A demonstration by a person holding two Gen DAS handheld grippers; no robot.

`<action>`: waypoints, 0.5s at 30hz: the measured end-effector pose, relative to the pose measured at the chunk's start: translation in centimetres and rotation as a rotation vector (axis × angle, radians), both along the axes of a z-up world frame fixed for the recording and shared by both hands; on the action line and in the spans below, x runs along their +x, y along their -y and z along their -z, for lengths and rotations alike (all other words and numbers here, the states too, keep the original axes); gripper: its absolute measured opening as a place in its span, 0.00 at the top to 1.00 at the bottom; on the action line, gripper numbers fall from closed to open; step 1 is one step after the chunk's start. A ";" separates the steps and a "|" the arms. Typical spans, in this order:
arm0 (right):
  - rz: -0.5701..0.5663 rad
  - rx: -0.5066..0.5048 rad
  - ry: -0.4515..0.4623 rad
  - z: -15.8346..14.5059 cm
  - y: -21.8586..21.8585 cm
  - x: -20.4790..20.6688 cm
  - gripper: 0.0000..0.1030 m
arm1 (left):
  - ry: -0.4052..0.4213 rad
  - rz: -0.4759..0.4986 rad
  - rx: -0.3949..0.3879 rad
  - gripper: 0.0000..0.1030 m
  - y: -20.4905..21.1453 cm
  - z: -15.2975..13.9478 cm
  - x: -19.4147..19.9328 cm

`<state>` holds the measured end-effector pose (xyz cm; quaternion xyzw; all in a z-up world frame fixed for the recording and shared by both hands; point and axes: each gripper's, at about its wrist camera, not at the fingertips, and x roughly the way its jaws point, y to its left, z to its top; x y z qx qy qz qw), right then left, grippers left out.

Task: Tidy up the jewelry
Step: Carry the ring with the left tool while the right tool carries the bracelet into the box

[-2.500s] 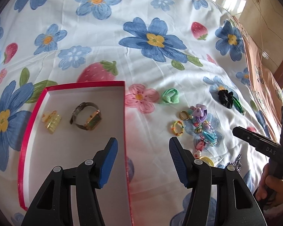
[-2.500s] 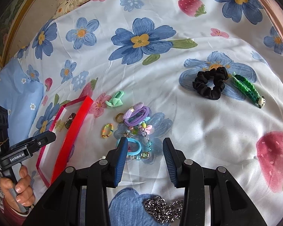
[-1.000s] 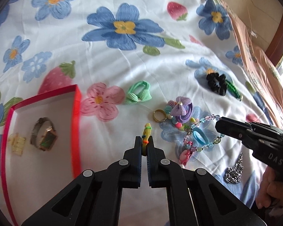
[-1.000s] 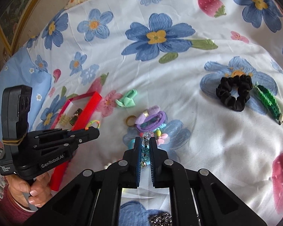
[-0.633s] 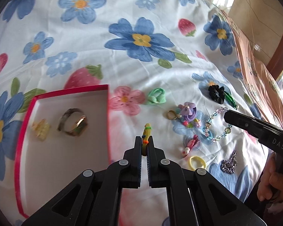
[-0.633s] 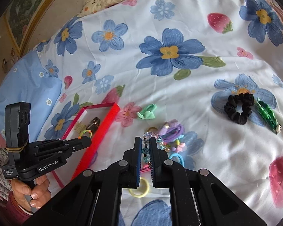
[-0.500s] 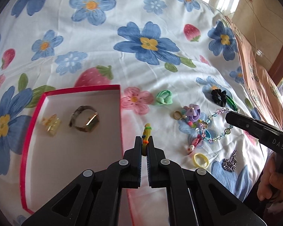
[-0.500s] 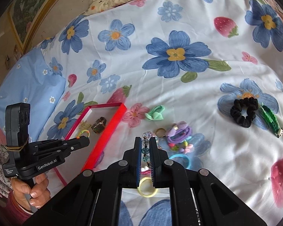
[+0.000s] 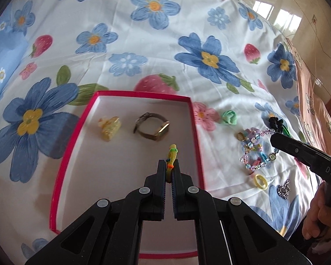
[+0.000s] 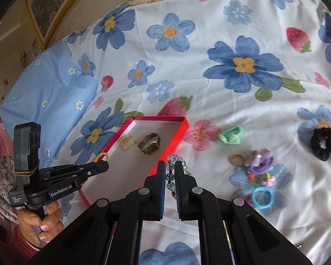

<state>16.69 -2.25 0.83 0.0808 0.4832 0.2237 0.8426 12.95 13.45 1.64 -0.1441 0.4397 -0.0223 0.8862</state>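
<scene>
A red-rimmed box [image 9: 143,94] with a white floor lies on the flowered bedsheet; it also shows in the right wrist view [image 10: 183,128]. Inside lie a watch [image 9: 153,128] and a yellow hair clip [image 9: 110,126]. My left gripper [image 9: 169,167] is shut on a small multicoloured ring [image 9: 172,154] and holds it over the box, near the right wall. My right gripper [image 10: 170,170] is shut on a beaded bracelet [image 10: 172,174], which hangs just right of the box; from the left wrist view the bracelet [image 9: 257,152] dangles from its tip.
A pile of hair ties and rings [image 10: 259,172] lies right of the box, with a green tie [image 10: 230,135], a black scrunchie [image 10: 323,143], a yellow ring [image 9: 260,181] and a sparkly heart [image 9: 283,190]. A blue pillow [image 10: 46,97] lies at the left.
Both grippers shut on their pieces, lifted them from the pile and carried them left. The ring now hangs over the box floor and the bracelet is close to the box's right wall.
</scene>
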 end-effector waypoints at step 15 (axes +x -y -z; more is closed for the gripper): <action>-0.159 0.056 -0.014 1.3 -9.4 2.2 0.93 | -0.056 -0.111 0.002 0.96 -5.0 2.4 0.4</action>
